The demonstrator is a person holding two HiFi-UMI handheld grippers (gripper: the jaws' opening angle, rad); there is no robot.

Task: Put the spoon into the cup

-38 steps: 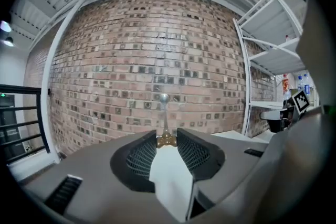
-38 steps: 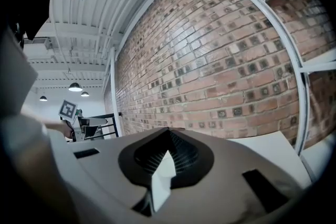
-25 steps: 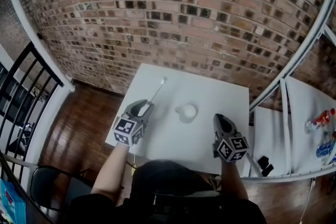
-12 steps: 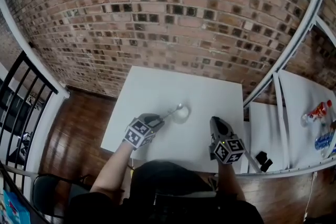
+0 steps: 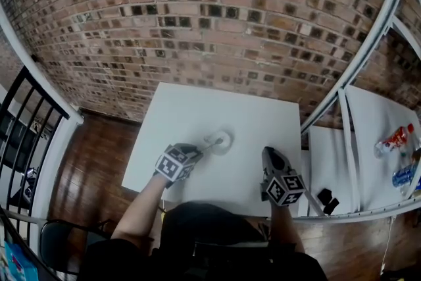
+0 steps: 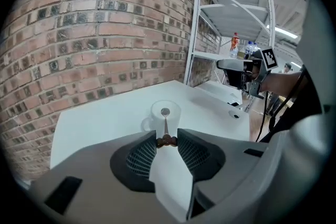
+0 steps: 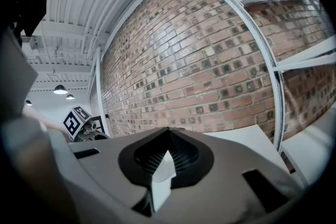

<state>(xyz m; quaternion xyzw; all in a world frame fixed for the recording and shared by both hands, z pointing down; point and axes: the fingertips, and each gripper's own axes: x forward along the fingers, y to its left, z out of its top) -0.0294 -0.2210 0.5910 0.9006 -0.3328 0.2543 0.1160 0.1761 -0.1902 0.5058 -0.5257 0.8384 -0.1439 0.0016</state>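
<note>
At your left, the left hand-held gripper (image 6: 167, 137) pinches the spoon (image 6: 165, 124) by the brown tip of its handle, with its jaws closed on it. The spoon's long axis runs straight ahead out of the jaws, continuing the gripper's own line and sloping down. Its bowl end is at the mouth of the cup (image 6: 174, 117). The cup stands upright on the white table (image 5: 197, 108) directly in front of that gripper, its handle turned to the left in the left gripper view. The spoon's bowl seems to be just inside the rim, though from these angles it could be hanging just over it. Your left hand is by far the nearer one. To the right, the right hand-held gripper (image 5: 268, 153) is near the table's right edge, well apart from the cup, its jaws pressed together on nothing.
</note>
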